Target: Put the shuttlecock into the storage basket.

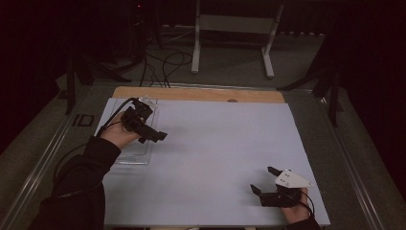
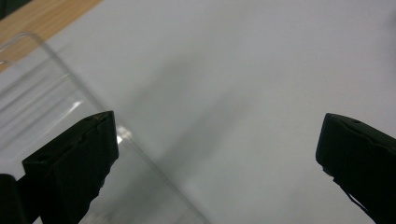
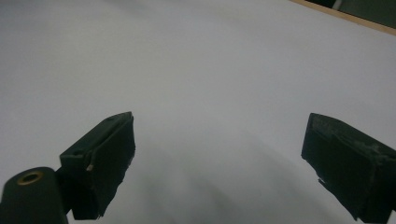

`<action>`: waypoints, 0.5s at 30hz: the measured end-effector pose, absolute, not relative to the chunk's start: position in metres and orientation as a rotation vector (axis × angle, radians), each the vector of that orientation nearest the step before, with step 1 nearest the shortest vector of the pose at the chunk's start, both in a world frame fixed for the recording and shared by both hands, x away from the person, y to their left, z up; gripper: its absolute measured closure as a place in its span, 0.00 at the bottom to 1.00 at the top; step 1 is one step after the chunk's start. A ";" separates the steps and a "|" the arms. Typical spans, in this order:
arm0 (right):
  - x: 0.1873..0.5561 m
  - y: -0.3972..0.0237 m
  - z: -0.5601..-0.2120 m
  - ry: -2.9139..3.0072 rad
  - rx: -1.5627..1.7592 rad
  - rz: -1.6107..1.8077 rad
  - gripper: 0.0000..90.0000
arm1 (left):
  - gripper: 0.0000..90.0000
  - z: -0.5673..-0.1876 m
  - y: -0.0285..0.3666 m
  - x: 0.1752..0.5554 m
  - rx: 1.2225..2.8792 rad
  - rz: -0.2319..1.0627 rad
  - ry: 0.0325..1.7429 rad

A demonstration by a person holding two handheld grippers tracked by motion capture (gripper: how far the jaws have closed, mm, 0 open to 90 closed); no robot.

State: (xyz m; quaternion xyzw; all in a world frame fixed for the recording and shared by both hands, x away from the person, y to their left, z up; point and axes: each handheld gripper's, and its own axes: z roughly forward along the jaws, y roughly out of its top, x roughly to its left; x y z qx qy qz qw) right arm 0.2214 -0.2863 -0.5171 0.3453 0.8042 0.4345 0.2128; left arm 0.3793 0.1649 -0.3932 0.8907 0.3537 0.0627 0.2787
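High view, left tool (image 1: 152,130): held above a clear plastic tray (image 1: 125,156) at the left edge of the white tabletop (image 1: 215,143); jaws apart, nothing between them, tips pointing toward the tabletop's middle.
High view, clear plastic tray: flat on the tabletop directly beneath the left tool and hand (image 1: 117,134), its length running from the wooden strip (image 1: 201,94) at the far edge back toward the person; partly hidden by the hand.
High view, right tool (image 1: 265,179): well apart from the left tool, near the front right corner of the tabletop; jaws spread wide, holding nothing; grey three-cornered plate (image 1: 291,178) on top, right hand (image 1: 297,211) behind it.
Left gripper view, left tool (image 2: 217,154): two black jaws rising from the bottom, wide apart, bare white surface between them.
Left gripper view, clear plastic tray (image 2: 42,88): beside and under the jaw on the left, its rim running diagonally past that jaw's tip; whether touching, cannot tell.
Right gripper view, right tool (image 3: 219,158): jaws wide apart, bare white tabletop (image 3: 196,70) ahead and between them; wooden strip (image 3: 345,16) far ahead at the upper corner.
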 end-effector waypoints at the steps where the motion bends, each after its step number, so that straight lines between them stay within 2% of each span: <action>1: 0.221 -0.286 -0.517 2.233 0.958 1.207 0.11 | 0.00 -0.393 0.163 0.379 2.386 0.160 0.940; 6: 0.222 -0.286 -0.517 2.236 0.955 1.205 0.11 | 0.00 -0.394 0.152 0.377 2.361 0.120 0.896; 15: 0.221 -0.287 -0.517 2.234 0.955 1.206 0.11 | 0.00 -0.396 0.133 0.373 2.358 0.122 0.835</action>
